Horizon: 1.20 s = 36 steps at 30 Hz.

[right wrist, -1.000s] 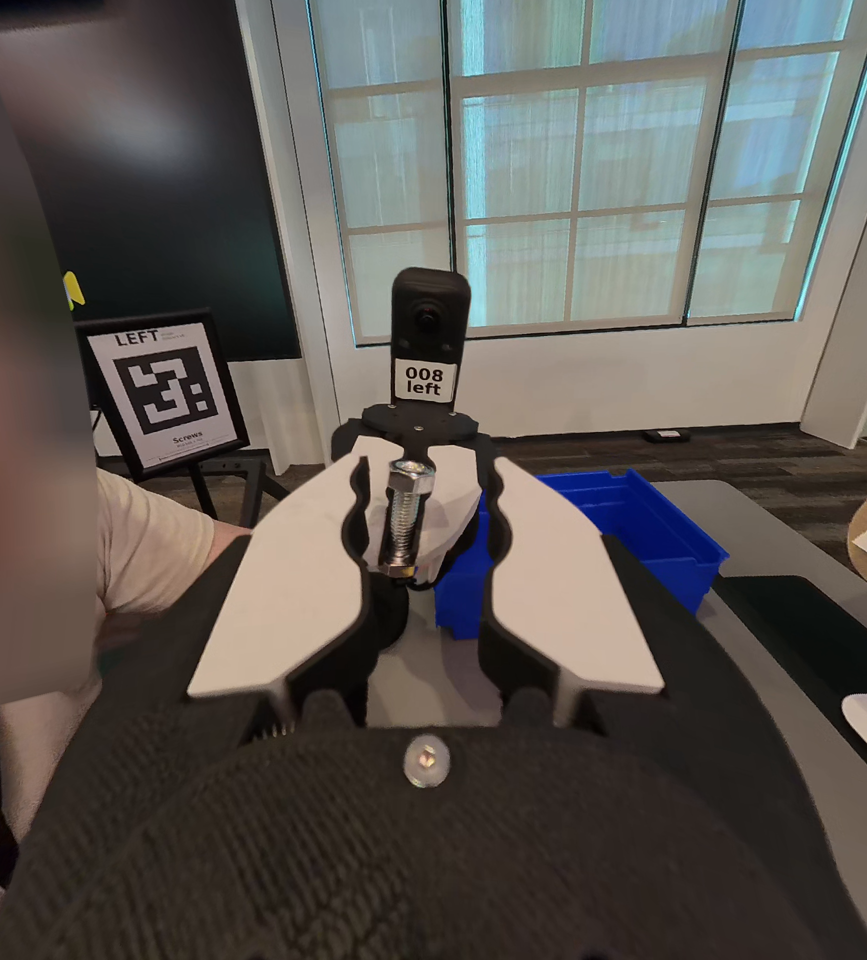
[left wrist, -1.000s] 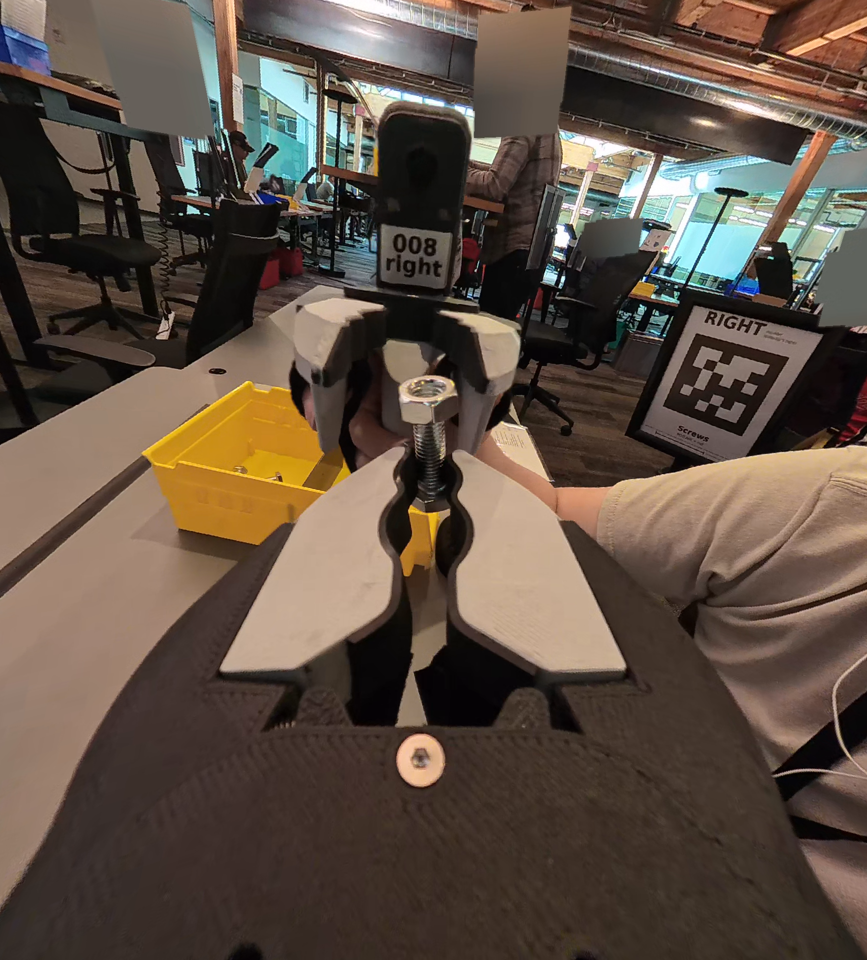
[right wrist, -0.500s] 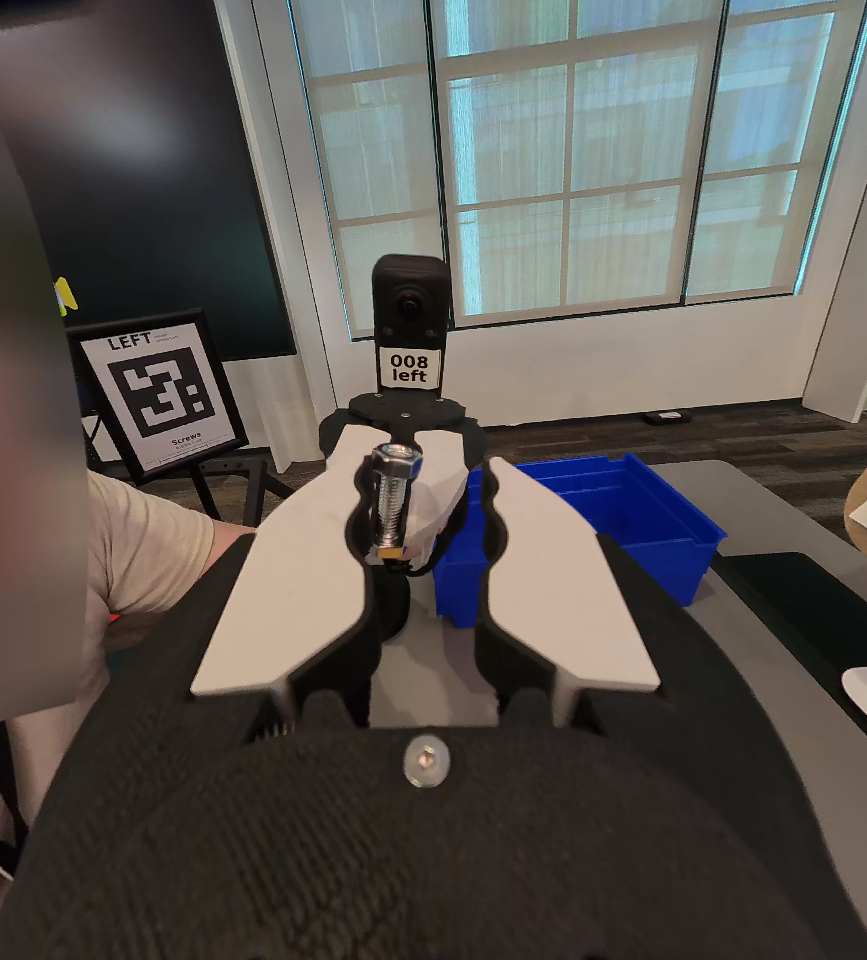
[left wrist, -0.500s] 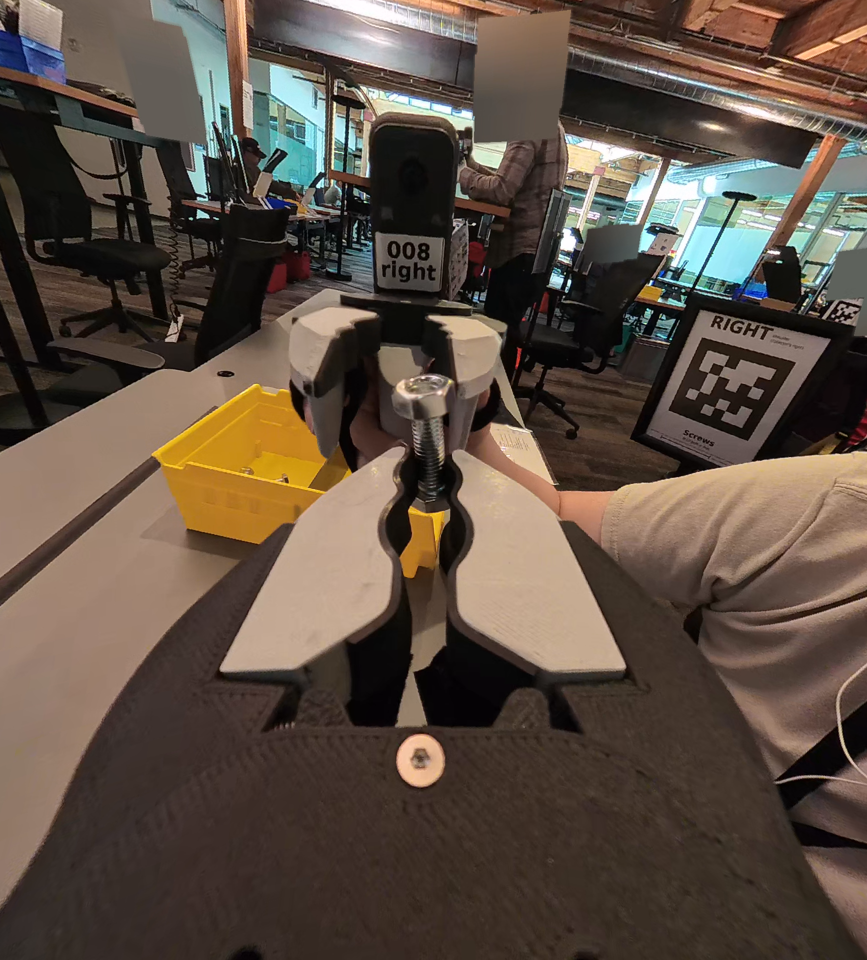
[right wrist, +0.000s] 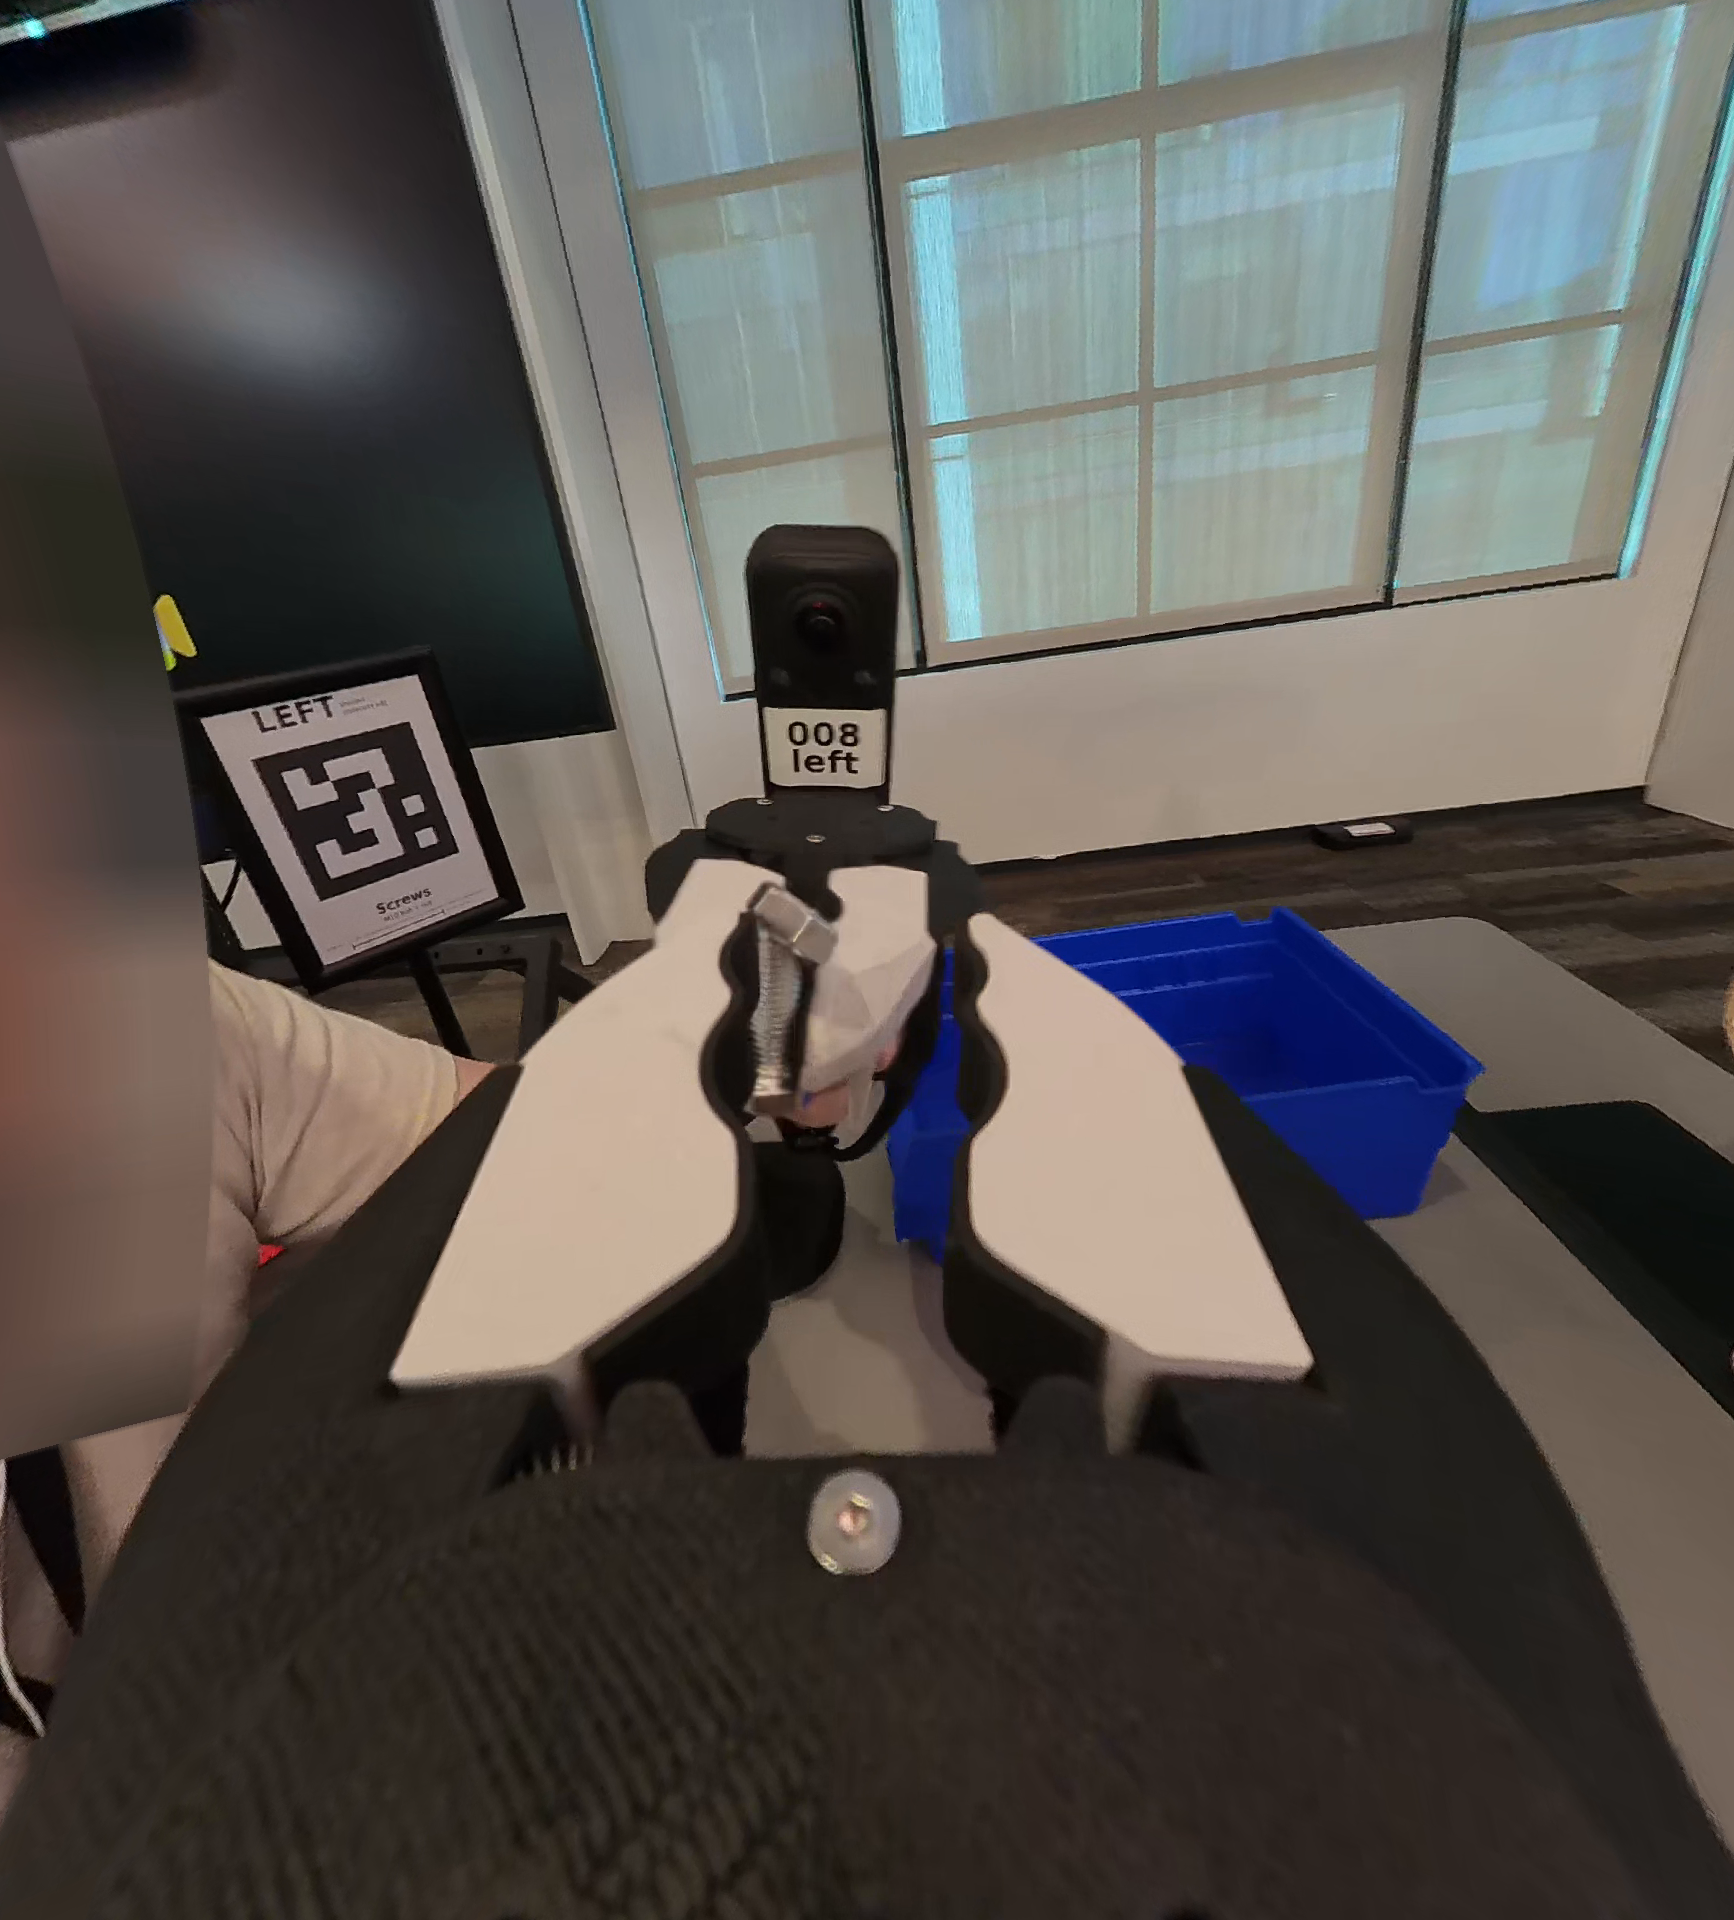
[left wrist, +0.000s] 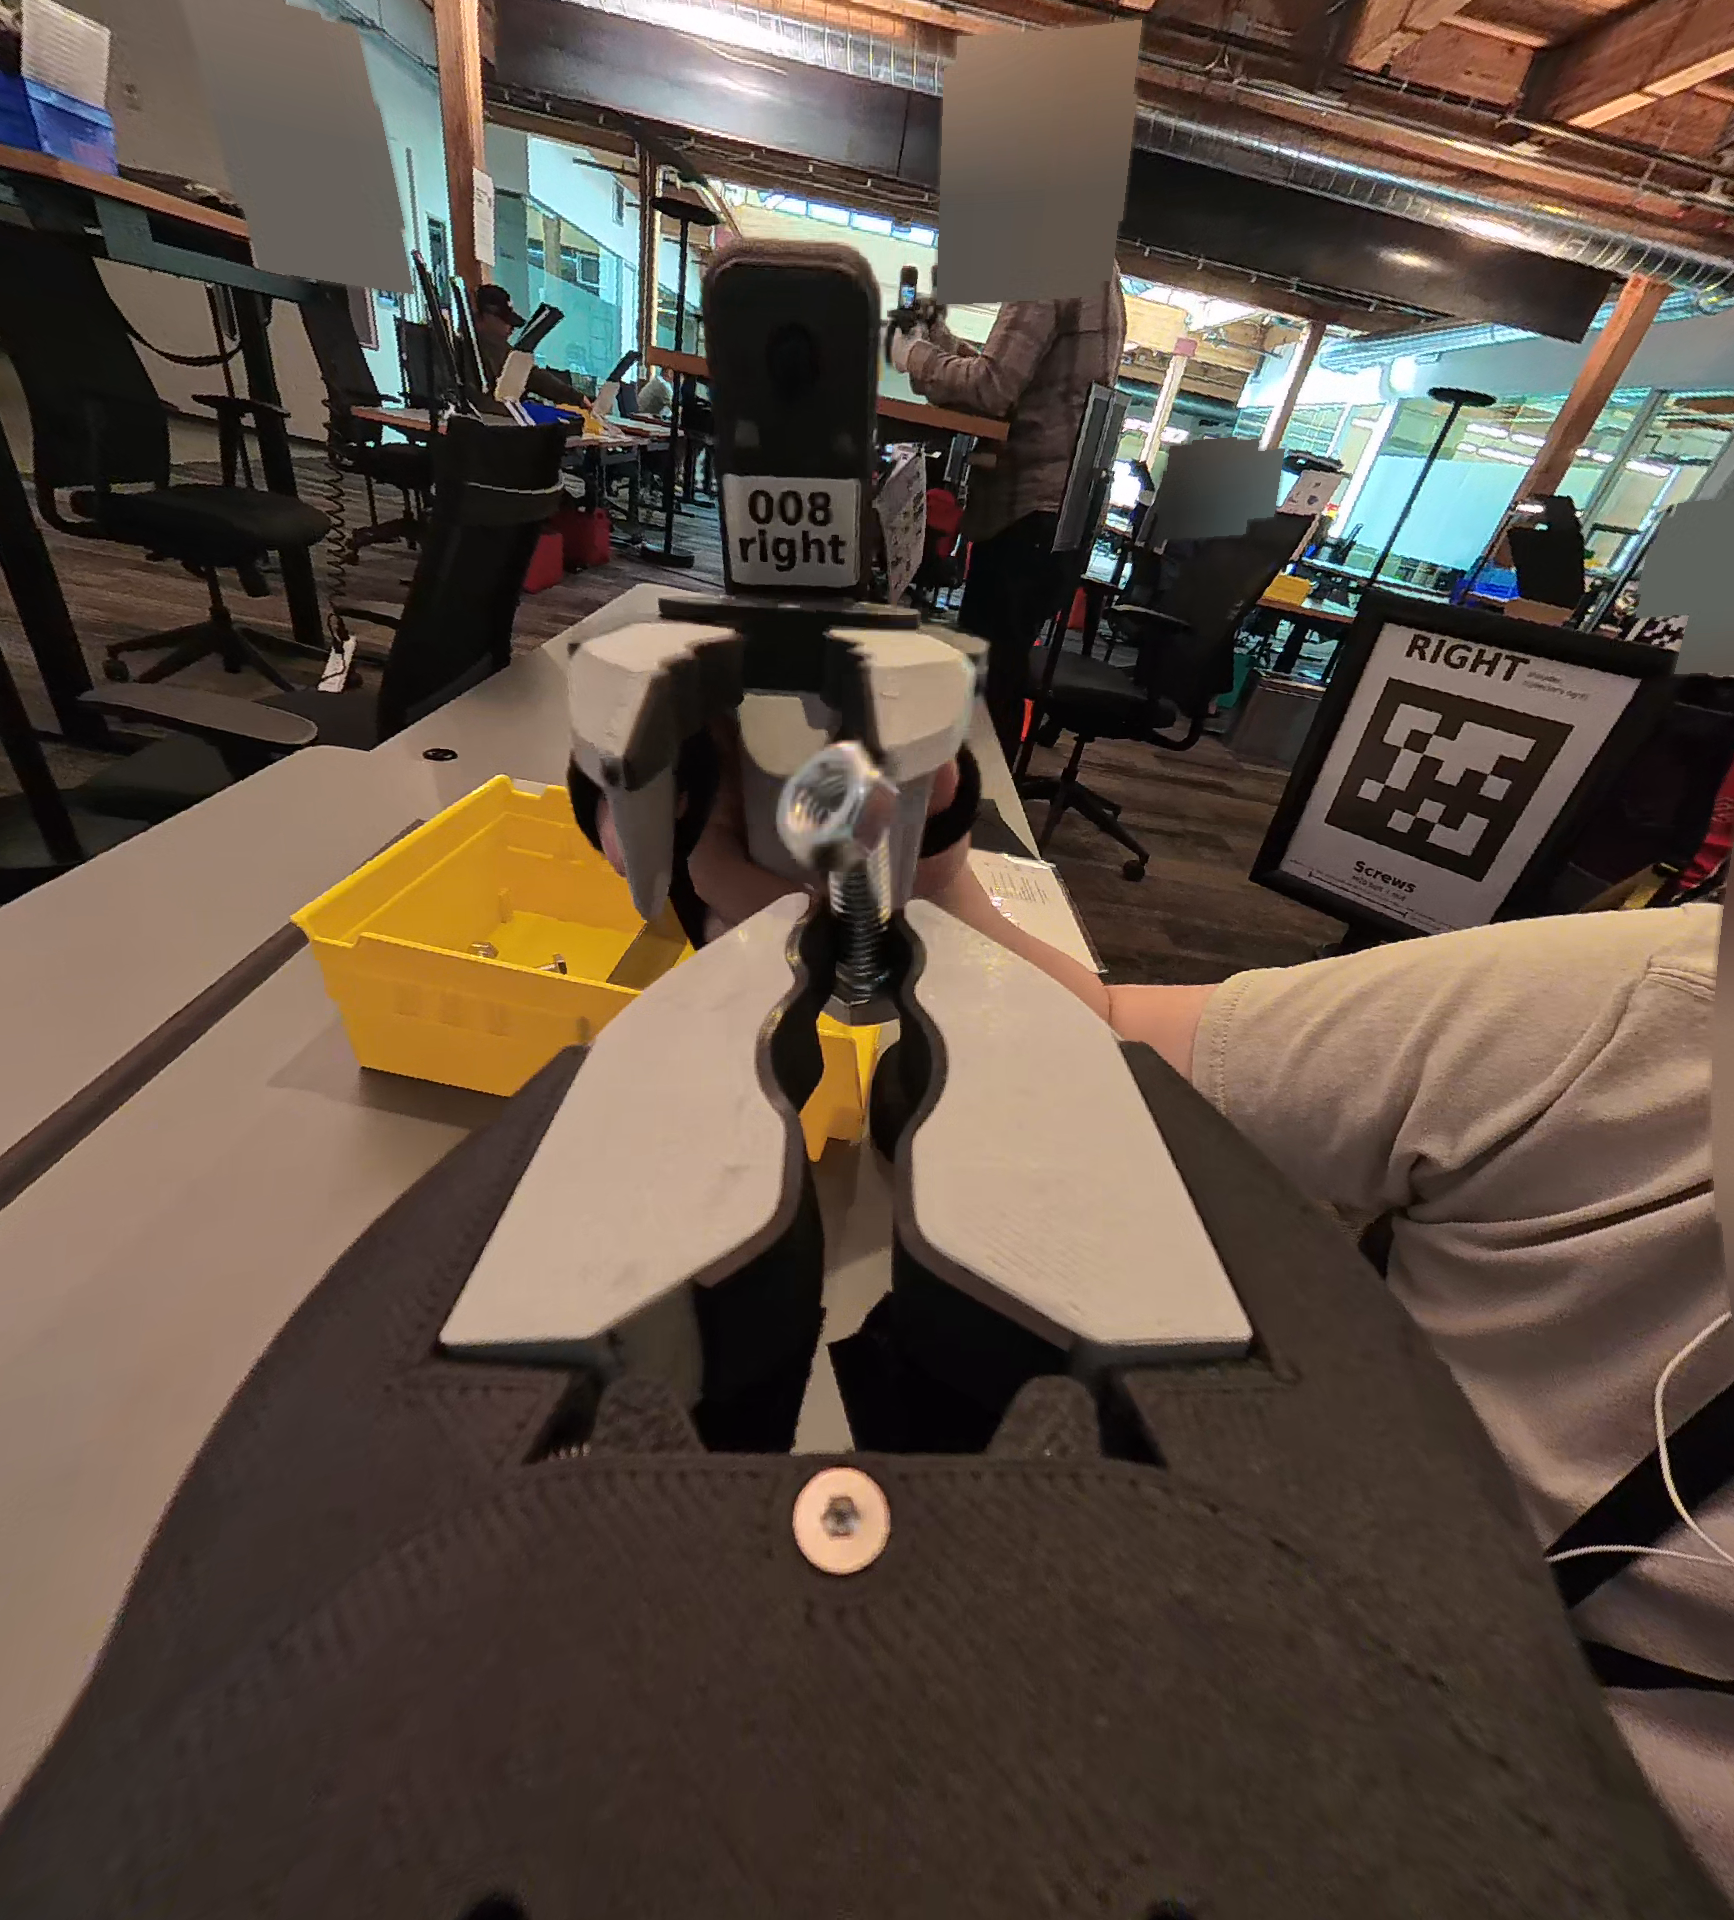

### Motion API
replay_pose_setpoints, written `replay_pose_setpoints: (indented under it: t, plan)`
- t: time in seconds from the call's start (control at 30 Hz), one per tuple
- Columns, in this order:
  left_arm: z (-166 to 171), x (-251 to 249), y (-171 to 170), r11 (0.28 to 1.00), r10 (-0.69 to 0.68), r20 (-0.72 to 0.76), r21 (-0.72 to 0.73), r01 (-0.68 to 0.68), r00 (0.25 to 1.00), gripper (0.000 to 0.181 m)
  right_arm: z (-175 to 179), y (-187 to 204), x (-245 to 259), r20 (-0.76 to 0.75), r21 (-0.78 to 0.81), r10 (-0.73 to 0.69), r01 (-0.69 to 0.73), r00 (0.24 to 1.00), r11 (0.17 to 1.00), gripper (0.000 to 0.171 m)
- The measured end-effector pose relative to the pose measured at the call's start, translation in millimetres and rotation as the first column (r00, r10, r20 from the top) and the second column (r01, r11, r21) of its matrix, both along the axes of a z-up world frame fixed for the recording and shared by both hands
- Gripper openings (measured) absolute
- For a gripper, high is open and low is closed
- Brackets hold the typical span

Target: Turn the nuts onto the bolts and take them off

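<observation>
In the left wrist view my left gripper (left wrist: pixel 858 925) is shut on a steel bolt (left wrist: pixel 855 940) near its head and holds it above the table. The threaded end points up and away with a hex nut (left wrist: pixel 830 805) on its tip. My right gripper (left wrist: pixel 769 852) faces it from beyond, its jaws open around the nut end. In the right wrist view the bolt (right wrist: pixel 775 1023) leans beside the left finger of my right gripper (right wrist: pixel 847 920). The nut (right wrist: pixel 798 927) is at the upper end and the left gripper's fingers (right wrist: pixel 863 997) are behind it.
A yellow bin (left wrist: pixel 447 997) with a few loose fasteners sits on the grey table (left wrist: pixel 115 1299) to the left. A blue bin (right wrist: pixel 1289 1049) stands behind the grippers. The person's sleeve (left wrist: pixel 1465 1091) is at the right. Framed marker signs (left wrist: pixel 1445 779) stand beyond, with office chairs. Only a small space, under 4 cm, lies between the two pairs of fingers.
The bolt has tilted: it stood upright in both views and now leans with the nut end aslant. Both grippers stay face to face, the right one still open.
</observation>
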<state>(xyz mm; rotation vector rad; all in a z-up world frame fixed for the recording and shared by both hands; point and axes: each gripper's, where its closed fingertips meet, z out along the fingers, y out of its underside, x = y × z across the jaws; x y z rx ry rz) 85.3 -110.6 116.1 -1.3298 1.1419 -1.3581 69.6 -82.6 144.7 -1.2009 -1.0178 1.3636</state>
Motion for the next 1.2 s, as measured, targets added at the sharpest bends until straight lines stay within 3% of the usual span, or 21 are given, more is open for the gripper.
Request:
replay_pose_setpoints:
  t: [0.3,0.77,1.2]
  plan:
    - [-4,-2,5,0.999,0.035,-0.042,0.027,-0.034,0.999,0.009,-1,-9,-6,0.006,0.026,0.024,-0.024,1.000,0.999,0.036]
    - [62,-98,23,0.971,0.216,0.122,0.080,-0.227,0.969,0.010,-4,26,14,-0.027,-0.047,-0.055,0.053,0.998,0.997,0.036]
    - [64,-102,24,0.968,0.228,0.124,0.075,-0.238,0.966,0.010,-14,25,6,0.022,-0.039,-0.047,0.048,0.999,0.998,0.036]
